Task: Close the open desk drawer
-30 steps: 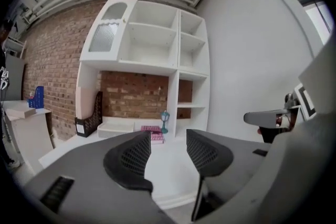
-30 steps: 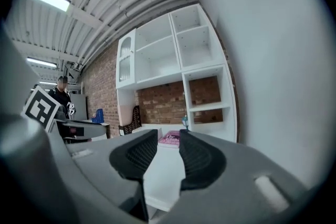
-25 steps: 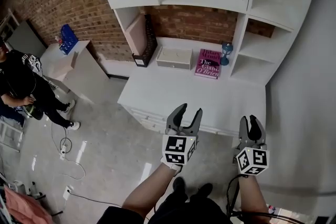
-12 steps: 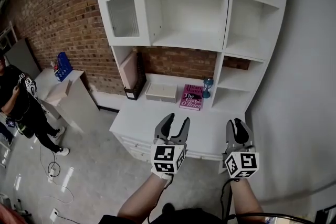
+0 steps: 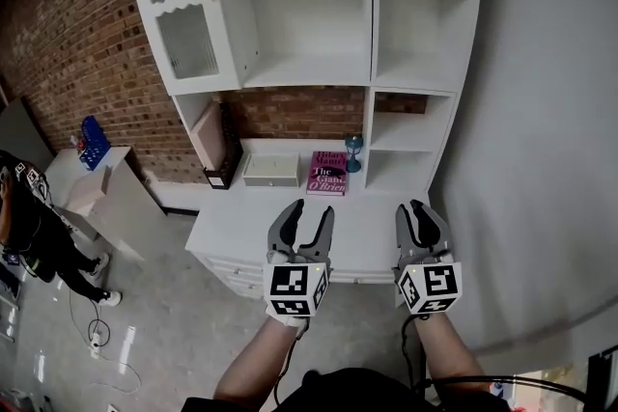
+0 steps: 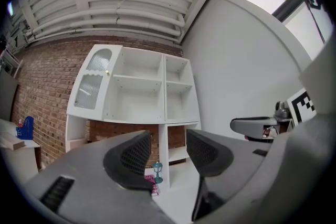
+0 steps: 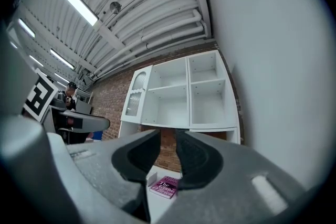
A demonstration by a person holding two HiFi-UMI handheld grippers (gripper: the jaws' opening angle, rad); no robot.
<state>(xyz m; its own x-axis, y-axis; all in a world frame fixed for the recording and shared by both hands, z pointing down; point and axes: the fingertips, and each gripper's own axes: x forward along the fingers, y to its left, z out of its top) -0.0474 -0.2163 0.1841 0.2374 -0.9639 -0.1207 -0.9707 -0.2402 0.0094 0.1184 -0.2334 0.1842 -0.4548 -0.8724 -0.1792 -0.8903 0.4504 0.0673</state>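
The white desk stands under a tall white hutch. A strip of its drawer fronts shows below the front edge; whether one stands out I cannot tell. My left gripper hovers over the desk's front edge, open with nothing between its jaws, as the left gripper view confirms. My right gripper hangs near the desk's right front corner. Its jaws stand a narrow gap apart and hold nothing. Neither gripper touches the desk.
On the desk lie a pink book, a small blue lantern, a white box and a black file holder. A white wall is close on the right. A person stands far left by a side table.
Both grippers have risen and the head view has tilted up, so more of the hutch shows. The desk now sits lower in view and the person is nearer the left edge.
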